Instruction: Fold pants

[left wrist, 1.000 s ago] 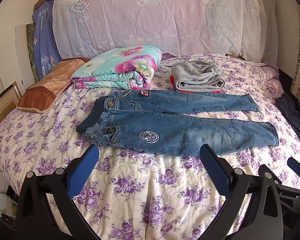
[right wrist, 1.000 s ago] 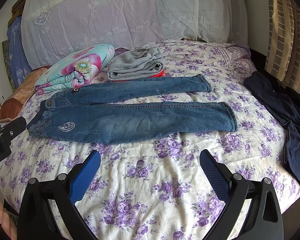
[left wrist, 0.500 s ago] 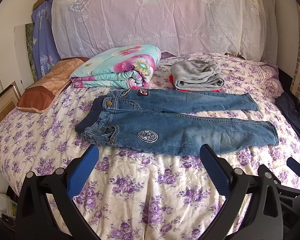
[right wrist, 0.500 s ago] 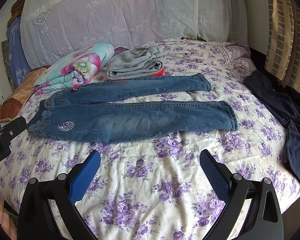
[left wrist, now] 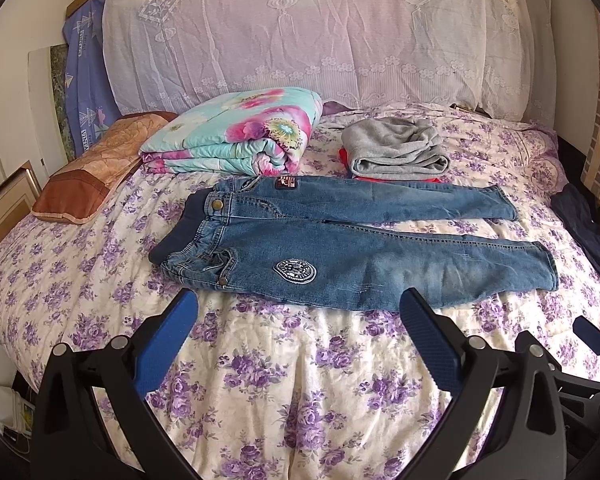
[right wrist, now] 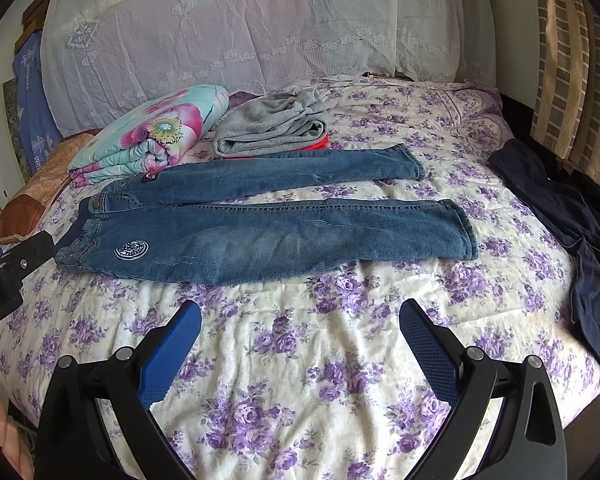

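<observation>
1. The left gripper (left wrist: pixel 298 320) has its fingers (left wrist: pixel 168 340) spread wide and empty, hovering over the bed (left wrist: pixel 300 380) just short of the waist end.
2. The right gripper (right wrist: pixel 300 328) is likewise spread wide, holding nothing — it faces the leg end.
3. The jeans (left wrist: pixel 352 256) lie flat across the bed, legs slightly apart, unfolded — probably laid out for a lengthwise fold.
4. Behind them sit a floral quilt (left wrist: pixel 236 136) and grey sweater (left wrist: pixel 396 148), well clear.

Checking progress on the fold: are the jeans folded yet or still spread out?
Spread out. The jeans lie flat on the bedspread, both legs extended side by side, unfolded.
</observation>
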### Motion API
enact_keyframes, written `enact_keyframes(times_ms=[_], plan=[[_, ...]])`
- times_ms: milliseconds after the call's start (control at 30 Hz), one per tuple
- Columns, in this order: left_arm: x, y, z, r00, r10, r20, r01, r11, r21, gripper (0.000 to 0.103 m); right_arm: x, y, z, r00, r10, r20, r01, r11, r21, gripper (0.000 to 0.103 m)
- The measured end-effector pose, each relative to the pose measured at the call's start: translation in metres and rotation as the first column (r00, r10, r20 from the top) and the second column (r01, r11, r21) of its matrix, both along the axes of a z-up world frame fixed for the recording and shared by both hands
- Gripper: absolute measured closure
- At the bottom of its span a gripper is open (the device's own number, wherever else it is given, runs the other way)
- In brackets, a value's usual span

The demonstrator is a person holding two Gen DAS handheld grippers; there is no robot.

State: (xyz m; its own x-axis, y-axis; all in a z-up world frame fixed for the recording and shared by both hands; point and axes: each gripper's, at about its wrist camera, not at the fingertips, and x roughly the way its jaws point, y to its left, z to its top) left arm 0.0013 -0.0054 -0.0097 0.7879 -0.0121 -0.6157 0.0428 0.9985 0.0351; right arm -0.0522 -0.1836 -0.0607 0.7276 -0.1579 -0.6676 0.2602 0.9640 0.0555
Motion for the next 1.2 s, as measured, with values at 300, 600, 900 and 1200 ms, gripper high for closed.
enact_keyframes(times_ms=[300, 600, 900, 1200], plan=[[0.007, 0.004, -0.006, 1.000, 0.008, -0.022, -0.008, 1.000, -0.009, 0.005, 0.000, 0.000, 0.000, 1.000, 0.003, -0.001, -0.003, 1.000, 0.000, 0.003], [0.008, 0.006, -0.004, 1.000, 0.010, -0.025, -0.010, 1.000, -0.010, 0.005, 0.001, 0.002, -0.004, 1.000, 0.004, -0.004, -0.004, 1.000, 0.003, 0.003], [0.036, 0.037, -0.021, 0.982, -0.023, -0.185, -0.004, 0.990, -0.143, 0.005, 0.004, -0.005, -0.012, 0.999, 0.000, -0.044, -0.001, 1.000, -0.010, 0.003], [0.149, 0.144, -0.084, 0.897, 0.057, -0.437, -0.246, 0.888, -0.388, 0.005, -0.001, -0.029, -0.026, 0.996, -0.041, -0.084, 0.044, 0.999, 0.029, 0.003]])
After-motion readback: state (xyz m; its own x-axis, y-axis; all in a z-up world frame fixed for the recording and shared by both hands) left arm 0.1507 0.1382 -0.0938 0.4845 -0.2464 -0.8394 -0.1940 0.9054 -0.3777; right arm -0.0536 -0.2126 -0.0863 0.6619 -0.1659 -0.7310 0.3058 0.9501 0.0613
